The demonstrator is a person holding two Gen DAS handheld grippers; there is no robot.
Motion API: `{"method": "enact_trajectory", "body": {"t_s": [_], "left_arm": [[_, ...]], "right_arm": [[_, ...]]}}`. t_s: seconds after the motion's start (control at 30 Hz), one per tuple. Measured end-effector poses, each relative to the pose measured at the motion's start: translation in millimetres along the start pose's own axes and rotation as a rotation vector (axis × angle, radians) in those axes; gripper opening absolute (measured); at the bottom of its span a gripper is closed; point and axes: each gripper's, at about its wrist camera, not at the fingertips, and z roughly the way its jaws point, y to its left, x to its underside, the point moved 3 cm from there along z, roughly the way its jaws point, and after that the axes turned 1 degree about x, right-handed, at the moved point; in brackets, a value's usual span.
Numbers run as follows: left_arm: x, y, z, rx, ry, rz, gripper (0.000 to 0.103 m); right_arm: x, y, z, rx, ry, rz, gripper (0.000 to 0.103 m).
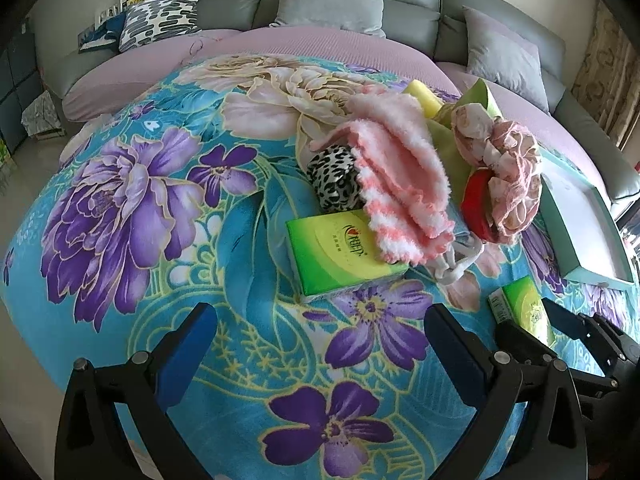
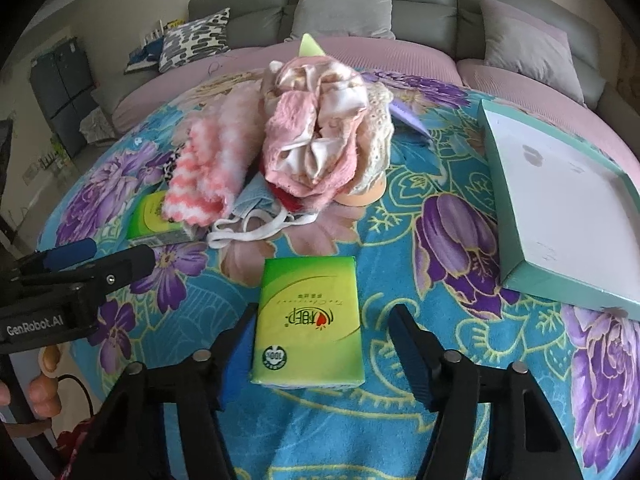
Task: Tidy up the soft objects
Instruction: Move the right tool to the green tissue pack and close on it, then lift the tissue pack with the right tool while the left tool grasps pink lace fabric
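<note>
A pile of soft things lies on the floral blanket (image 1: 168, 240): pink-and-white fuzzy socks (image 1: 396, 184) (image 2: 208, 168), a leopard-print roll (image 1: 334, 182), pink fabric bundles (image 1: 508, 160) (image 2: 316, 140) and a face mask (image 2: 256, 216). One green tissue pack (image 1: 340, 256) (image 2: 158, 216) lies partly under the socks. A second green tissue pack (image 2: 310, 320) (image 1: 528, 310) lies between the open fingers of my right gripper (image 2: 322, 340), also seen in the left wrist view (image 1: 560, 332). My left gripper (image 1: 320, 344) is open and empty over the blanket; it also shows in the right wrist view (image 2: 116, 256).
A teal-rimmed white tray (image 2: 560, 208) (image 1: 580, 216) lies empty at the right. A grey sofa (image 1: 344, 4) with cushions stands behind. A yellow sponge (image 1: 424, 96) and green cloth (image 1: 480, 96) lie behind the pile.
</note>
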Motion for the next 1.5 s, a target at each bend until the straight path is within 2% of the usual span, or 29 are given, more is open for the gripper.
{"method": "enact_trajectory", "body": {"t_s": [0.17,0.57,0.77,0.93,1.0,1.1,1.13,1.2,1.23,1.3,1.5], "left_arm": [[-10.2,-9.9,-2.4,0.009,-0.017,0.010,0.103],[-45.4,-58.7,-3.0,0.074,-0.078,0.079,0.103],[-63.5,-75.4,-6.8,0.106,-0.119,0.083,0.101],[-74.4,-93.0,-5.1,0.128,-0.127,0.111,0.086],[-76.7,-100.6,-4.1,0.142,-0.127,0.122,0.076],[-78.2,-110.8,0.1,0.150,-0.123,0.141,0.073],[-78.2,-113.3,1.1,0.152,-0.123,0.145,0.069],[-77.2,-116.8,6.0,0.156,-0.108,0.150,0.049],[-77.1,-118.0,9.8,0.160,-0.097,0.149,0.046],[-76.9,-118.1,14.3,0.162,-0.092,0.135,0.035],[-79.0,-110.5,8.1,0.174,-0.137,0.094,0.012]], "right_arm": [[-1.0,-5.8,2.5,-0.017,-0.004,0.011,0.050],[-8.1,-22.9,0.2,-0.048,-0.041,0.068,0.050],[-16.1,-40.7,-20.2,-0.044,-0.121,0.124,0.050],[-29.3,-58.9,-42.9,-0.008,-0.202,0.150,0.050],[-38.2,-66.0,-49.9,0.006,-0.226,0.156,0.050],[-50.6,-78.5,-57.6,0.026,-0.260,0.168,0.050],[-52.2,-81.3,-59.2,0.029,-0.266,0.171,0.050],[-58.0,-89.4,-60.7,0.039,-0.281,0.180,0.050],[-60.5,-92.3,-60.4,0.041,-0.284,0.185,0.050],[-63.7,-98.8,-58.9,0.041,-0.288,0.194,0.050],[-75.7,-115.9,-51.0,0.030,-0.292,0.224,0.050]]}}
